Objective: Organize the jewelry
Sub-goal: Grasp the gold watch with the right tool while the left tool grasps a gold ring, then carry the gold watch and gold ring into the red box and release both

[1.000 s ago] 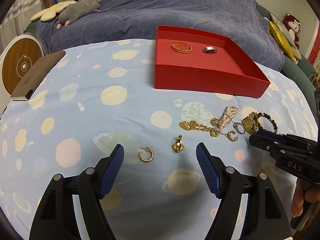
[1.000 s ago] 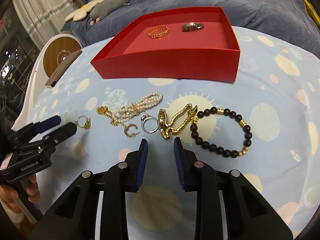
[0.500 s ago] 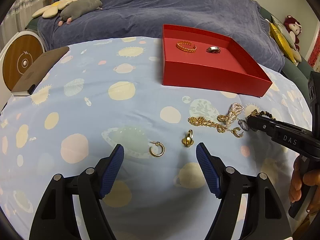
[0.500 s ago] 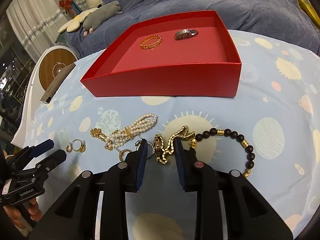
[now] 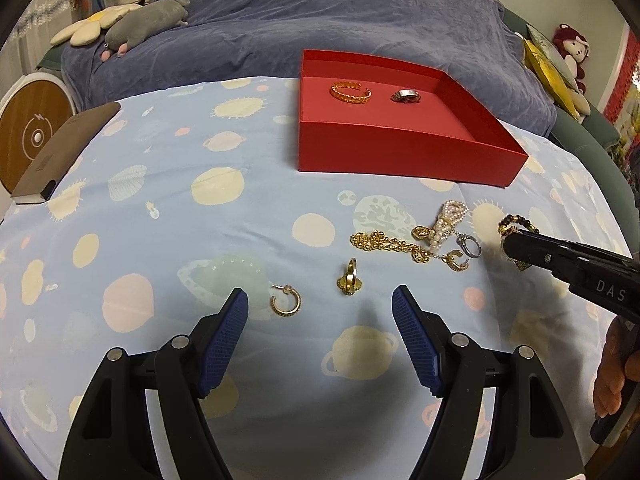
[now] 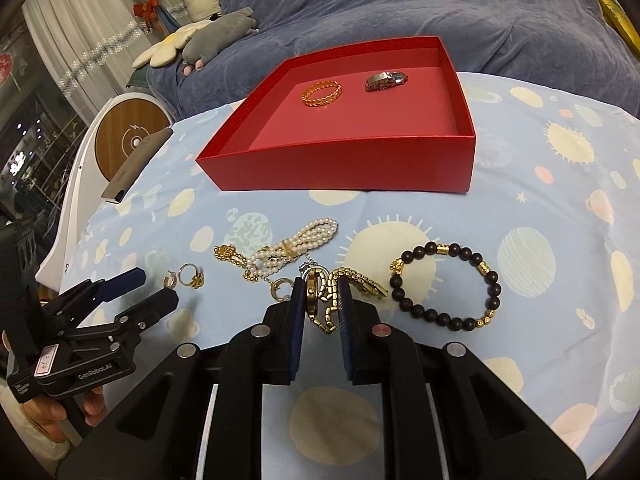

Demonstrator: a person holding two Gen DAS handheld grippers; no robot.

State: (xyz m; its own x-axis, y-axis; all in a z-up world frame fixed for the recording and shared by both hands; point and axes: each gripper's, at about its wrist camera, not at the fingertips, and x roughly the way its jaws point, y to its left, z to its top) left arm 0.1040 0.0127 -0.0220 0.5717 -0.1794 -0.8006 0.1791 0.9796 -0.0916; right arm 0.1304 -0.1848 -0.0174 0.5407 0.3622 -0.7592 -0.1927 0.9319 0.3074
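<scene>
**A:** What did the jewelry look like, and where was it?

**B:** A gold watch (image 6: 320, 300) with a linked metal band lay on a pale blue cloth (image 5: 240, 240) printed with planets, which covered the surface. Just beside it were a dark beaded bracelet (image 6: 444, 284), a pearl bracelet (image 6: 296, 246), a gold chain (image 5: 384, 242), a silver ring (image 5: 470, 245) and a small gold hoop (image 5: 456, 260). Apart from that cluster sat a gold hoop earring (image 5: 285, 300) and a gold ring (image 5: 349, 280). Behind them, an open red box (image 6: 352, 168) held a gold bangle (image 6: 322, 93) and a silver watch (image 6: 386, 80).

**A:** How were the hands posed?

**B:** Both pointed steeply down. The right gripper (image 6: 320, 300) had its jaws nearly together, pressing on the gold watch. The left gripper (image 5: 320, 300) hovered over the earring and ring, its jaws wide but closing, gripping nothing. A person's fingers (image 6: 52, 416) wrapped its handle.
</scene>
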